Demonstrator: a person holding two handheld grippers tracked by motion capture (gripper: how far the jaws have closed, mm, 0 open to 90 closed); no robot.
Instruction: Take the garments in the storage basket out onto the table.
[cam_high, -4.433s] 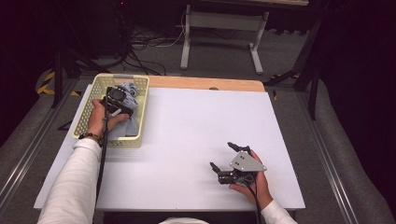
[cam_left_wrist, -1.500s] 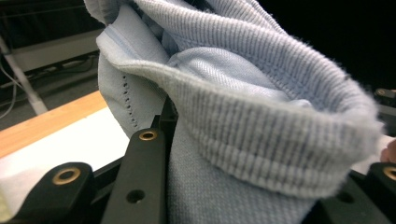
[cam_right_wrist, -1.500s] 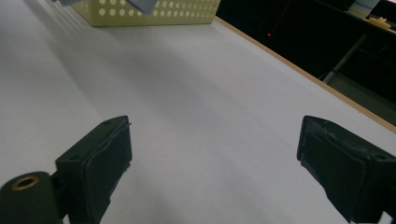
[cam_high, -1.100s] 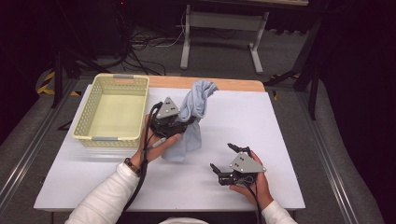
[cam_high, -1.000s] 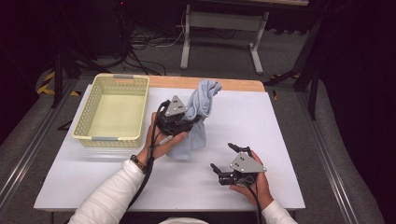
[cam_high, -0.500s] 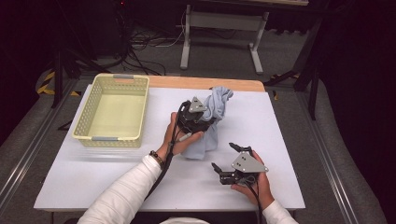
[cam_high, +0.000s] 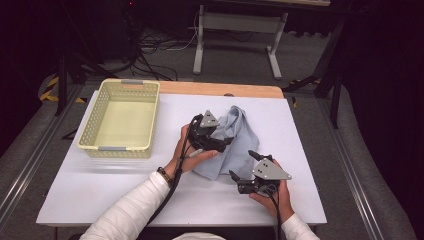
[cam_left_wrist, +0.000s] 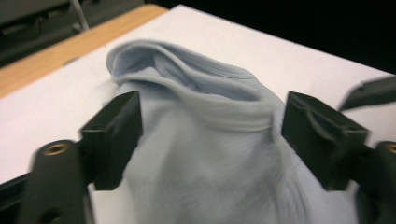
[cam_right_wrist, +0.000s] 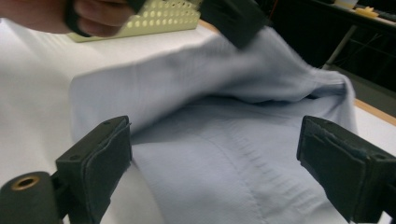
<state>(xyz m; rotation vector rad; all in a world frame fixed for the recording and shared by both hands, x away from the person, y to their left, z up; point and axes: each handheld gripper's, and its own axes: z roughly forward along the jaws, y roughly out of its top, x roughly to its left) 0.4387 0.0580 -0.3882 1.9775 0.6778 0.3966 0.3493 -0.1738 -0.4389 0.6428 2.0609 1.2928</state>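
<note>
A light blue cloth lies crumpled on the white table, right of centre. My left gripper rests at the cloth's left side. Its jaws have just been opening and stand wide in the left gripper view, with a raised fold of the cloth loose between them. My right gripper is open at the cloth's near right edge. In the right gripper view its jaws frame the flat part of the cloth without touching it.
A pale yellow plastic basket stands at the table's left, and nothing shows inside it. A wooden strip runs along the far edge. Beyond the table are a metal stand and cables on the floor.
The left hand carried the hanging cloth rightward from beside the basket and lowered it onto the table. The cloth has slumped and the left jaws have spread apart. The right hand stayed put.
</note>
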